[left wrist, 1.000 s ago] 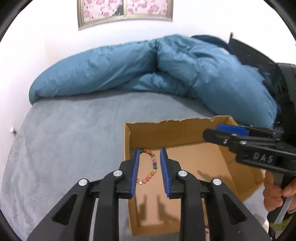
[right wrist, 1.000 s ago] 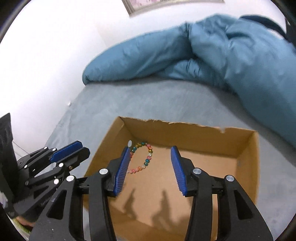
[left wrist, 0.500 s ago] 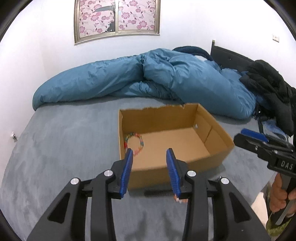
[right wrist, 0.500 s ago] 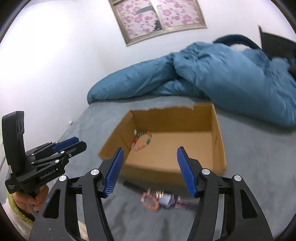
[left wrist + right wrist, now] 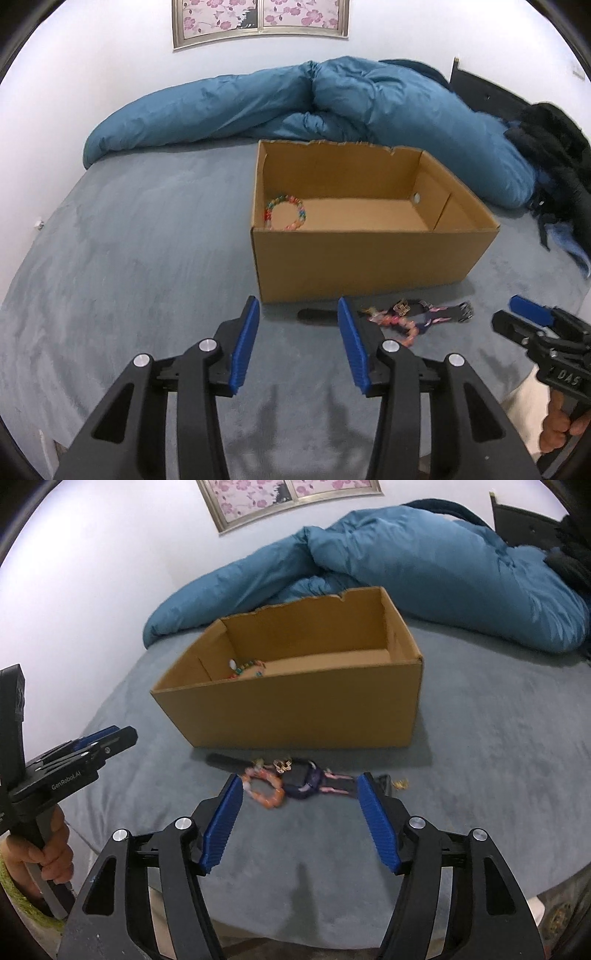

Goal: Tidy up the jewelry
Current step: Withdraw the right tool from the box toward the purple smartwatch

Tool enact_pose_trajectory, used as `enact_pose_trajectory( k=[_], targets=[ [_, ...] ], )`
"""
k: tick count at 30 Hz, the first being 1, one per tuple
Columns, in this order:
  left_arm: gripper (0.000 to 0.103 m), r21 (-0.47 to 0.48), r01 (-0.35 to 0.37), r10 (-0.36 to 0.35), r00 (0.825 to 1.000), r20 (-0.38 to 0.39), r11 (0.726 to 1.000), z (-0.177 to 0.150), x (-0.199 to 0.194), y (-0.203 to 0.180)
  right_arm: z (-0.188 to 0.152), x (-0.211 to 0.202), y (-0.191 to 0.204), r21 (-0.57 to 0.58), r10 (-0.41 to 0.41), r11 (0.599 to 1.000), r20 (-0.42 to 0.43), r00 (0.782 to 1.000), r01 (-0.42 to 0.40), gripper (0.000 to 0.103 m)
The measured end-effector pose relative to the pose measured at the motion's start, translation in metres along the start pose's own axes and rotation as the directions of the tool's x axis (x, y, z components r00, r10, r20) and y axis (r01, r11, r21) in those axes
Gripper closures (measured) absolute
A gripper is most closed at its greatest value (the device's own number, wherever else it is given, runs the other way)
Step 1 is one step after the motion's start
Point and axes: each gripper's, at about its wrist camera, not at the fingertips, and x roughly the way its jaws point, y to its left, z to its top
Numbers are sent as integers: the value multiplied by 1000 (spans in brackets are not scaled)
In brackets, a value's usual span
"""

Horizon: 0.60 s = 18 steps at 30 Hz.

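1. pulling back from the cardboard box [image 5: 369, 258], the left gripper [image 5: 297, 343] and right gripper [image 5: 299, 819] are both hanging empty, fingers having just been opening.
2. the beaded bracelet [image 5: 285, 213] is lying inside the box's left corner.
3. loose jewelry [image 5: 295, 781] is lying on the bed [image 5: 129, 258] just before the box, near the blue duvet [image 5: 332, 99].

"GenRobot.AI" on the left gripper [image 5: 99, 743] — "DAS" on the right gripper [image 5: 532, 317].

Brown cardboard box [image 5: 369, 254] on a grey-blue bedspread [image 5: 129, 258], teal duvet [image 5: 332, 99] behind; multicoloured bead bracelet [image 5: 285, 213] inside; pink-blossom picture [image 5: 260, 16] on the white wall [image 5: 92, 74]
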Motion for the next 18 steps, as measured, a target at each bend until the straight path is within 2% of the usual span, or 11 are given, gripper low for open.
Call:
enact_pose_trajectory(
  k=[9,14,18],
  targets=[
    [58,6,-18,18,1000,-3,1000,-10,18,-2,-11,18,-16,-9,-66,998,-23,998,65,35],
    [52,-5,-20,20,1000,-4,1000,-12,28,3,-16,22,-21,-1,-81,997,-27,996,81,30],
    [45,-11,-21,21,1000,-10,1000,-14,37,6,-20,25,-30,17,-82,996,-23,996,82,30]
  ],
)
